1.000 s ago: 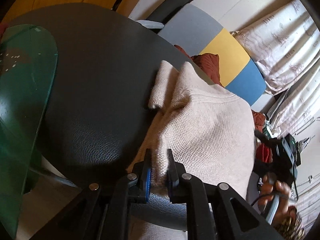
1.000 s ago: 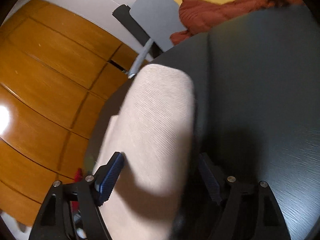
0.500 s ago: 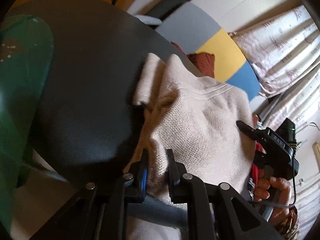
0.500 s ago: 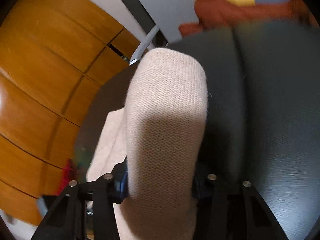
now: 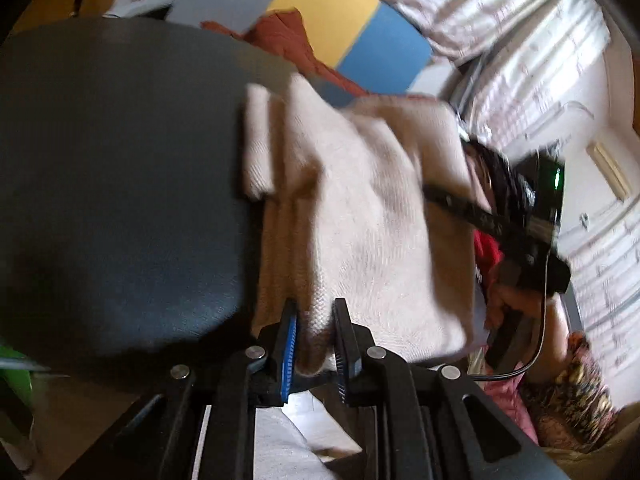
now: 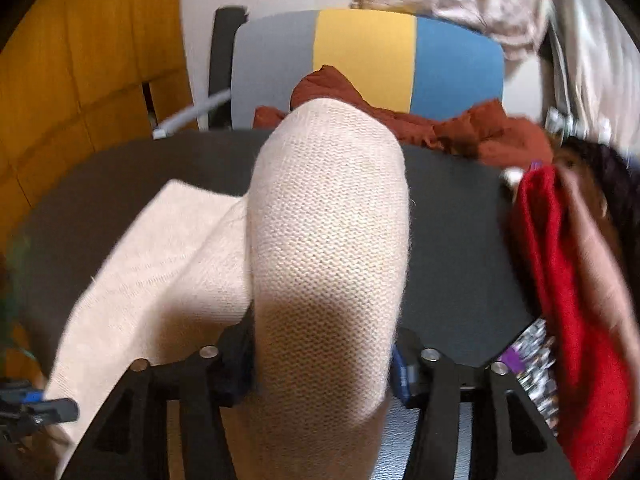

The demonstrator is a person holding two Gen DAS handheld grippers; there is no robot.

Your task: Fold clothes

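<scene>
One cream sweater (image 5: 360, 216) lies partly on the dark round table (image 5: 120, 160), its near edge lifted. The left gripper (image 5: 316, 336) pinches that edge tight. The right gripper (image 6: 324, 364) squeezes a thick bunched fold of it. Behind the table sit rust-red clothes (image 6: 460, 128) and a grey, yellow and blue chair (image 6: 360, 56).

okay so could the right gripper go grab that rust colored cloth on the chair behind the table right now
Probably not as things stand. The right gripper is shut on a thick fold of the cream sweater, so its fingers are occupied. The rust cloth lies past the far edge of the dark table; nothing else seems to block that path.
</scene>
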